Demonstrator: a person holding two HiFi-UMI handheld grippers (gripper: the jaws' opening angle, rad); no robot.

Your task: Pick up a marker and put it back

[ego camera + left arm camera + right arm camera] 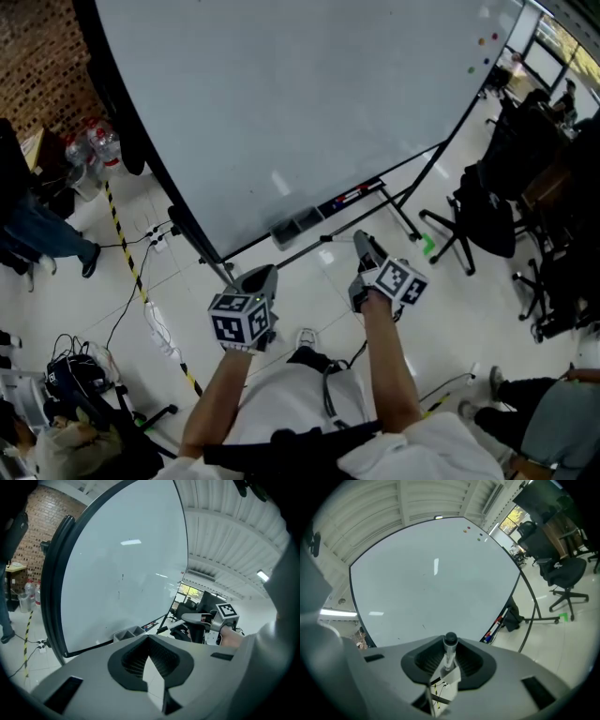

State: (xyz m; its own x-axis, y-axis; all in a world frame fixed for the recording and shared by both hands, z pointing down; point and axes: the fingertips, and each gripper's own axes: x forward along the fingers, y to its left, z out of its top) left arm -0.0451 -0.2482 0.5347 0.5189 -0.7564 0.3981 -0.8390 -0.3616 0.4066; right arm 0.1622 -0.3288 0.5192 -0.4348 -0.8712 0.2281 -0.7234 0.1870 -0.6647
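We stand on a pale tiled floor (469, 309) facing one big whiteboard (300, 103) on a stand, with a brick wall off to the left. The first half of the job looks done. Our right gripper (362, 242) is clamped on one black-capped marker (450, 649), which it holds in the air, well clear of the board's tray (373, 187). Putting the marker back is what we judge remains. Our left gripper (262, 275) has its fingers together at the tips, with nothing between them.

Counting, we see two grippers and one marker in hand. At least two more markers (496, 626), red and blue, lie on the tray. One grey box (296, 225) sits on the tray, and three small dots (480, 536) mark the board's far corner.
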